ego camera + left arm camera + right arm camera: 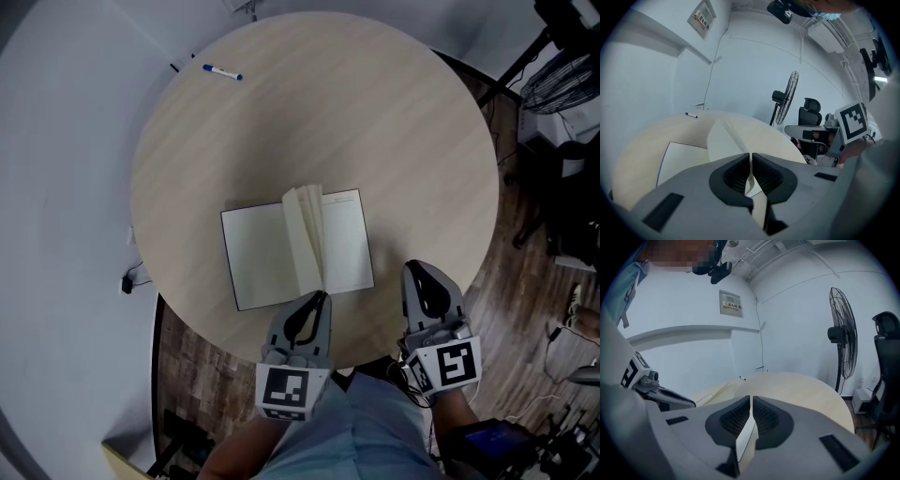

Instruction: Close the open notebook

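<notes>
Notebook [298,246] lay open on table [375,112], pages fanned at spine. Left gripper [321,296] sat at its near edge, right gripper [413,269] aside. Fingers of both were clenched and empty, likely for nudging pages.

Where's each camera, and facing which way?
Head view: on the head, steeply down onto table and notebook; left gripper, right gripper, clothing show.
Left gripper view: on left gripper, along its shut jaws over notebook toward fan; right gripper shows.
Right gripper view: on right gripper, along shut jaws over table; left gripper shows.
All share table, notebook, pen.
</notes>
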Motion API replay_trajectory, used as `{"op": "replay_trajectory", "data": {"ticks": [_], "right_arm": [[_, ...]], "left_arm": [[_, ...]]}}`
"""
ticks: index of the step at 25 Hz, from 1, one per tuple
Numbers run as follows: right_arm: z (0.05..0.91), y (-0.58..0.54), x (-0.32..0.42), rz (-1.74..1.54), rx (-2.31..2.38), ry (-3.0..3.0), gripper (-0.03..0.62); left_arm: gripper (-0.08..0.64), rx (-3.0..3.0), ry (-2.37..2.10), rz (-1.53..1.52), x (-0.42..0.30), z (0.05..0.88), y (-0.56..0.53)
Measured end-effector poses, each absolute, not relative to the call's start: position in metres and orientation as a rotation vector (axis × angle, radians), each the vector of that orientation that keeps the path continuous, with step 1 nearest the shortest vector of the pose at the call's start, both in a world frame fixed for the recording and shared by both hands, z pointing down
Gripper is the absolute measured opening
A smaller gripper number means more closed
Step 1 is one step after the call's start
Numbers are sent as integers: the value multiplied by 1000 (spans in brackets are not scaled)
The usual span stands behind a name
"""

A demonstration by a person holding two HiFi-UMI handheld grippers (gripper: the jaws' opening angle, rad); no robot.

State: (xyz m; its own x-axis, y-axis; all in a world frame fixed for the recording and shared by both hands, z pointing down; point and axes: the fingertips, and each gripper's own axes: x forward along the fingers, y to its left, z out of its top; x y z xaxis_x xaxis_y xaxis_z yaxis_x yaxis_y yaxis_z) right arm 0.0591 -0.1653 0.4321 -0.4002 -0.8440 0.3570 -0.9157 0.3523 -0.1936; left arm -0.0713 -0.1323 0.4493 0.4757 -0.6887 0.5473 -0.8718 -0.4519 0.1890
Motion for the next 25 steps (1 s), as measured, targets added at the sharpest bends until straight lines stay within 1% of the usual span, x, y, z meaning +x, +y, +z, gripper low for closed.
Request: {"op": "replay_trajectory", "data": {"ticks": [5, 14, 16, 17, 25], "right_arm": [[455, -157, 91, 585, 1623, -2350, 49], [470, -150, 140, 605, 1696, -2296, 49], [474, -148, 148, 613, 1701, -2285, 49], [476, -147, 151, 615, 1702, -2281, 49], [484, -145, 172, 620, 1698, -2266, 49]], "left_arm": [[34, 2299, -1230, 560, -38, 465, -140], [32, 2274, -1179, 564, 2, 496, -147], [31, 2269, -1175, 563, 9, 501, -146], [18, 2268, -1171, 565, 12, 503, -146], [20, 2289, -1201, 537, 34, 507, -155]]}}
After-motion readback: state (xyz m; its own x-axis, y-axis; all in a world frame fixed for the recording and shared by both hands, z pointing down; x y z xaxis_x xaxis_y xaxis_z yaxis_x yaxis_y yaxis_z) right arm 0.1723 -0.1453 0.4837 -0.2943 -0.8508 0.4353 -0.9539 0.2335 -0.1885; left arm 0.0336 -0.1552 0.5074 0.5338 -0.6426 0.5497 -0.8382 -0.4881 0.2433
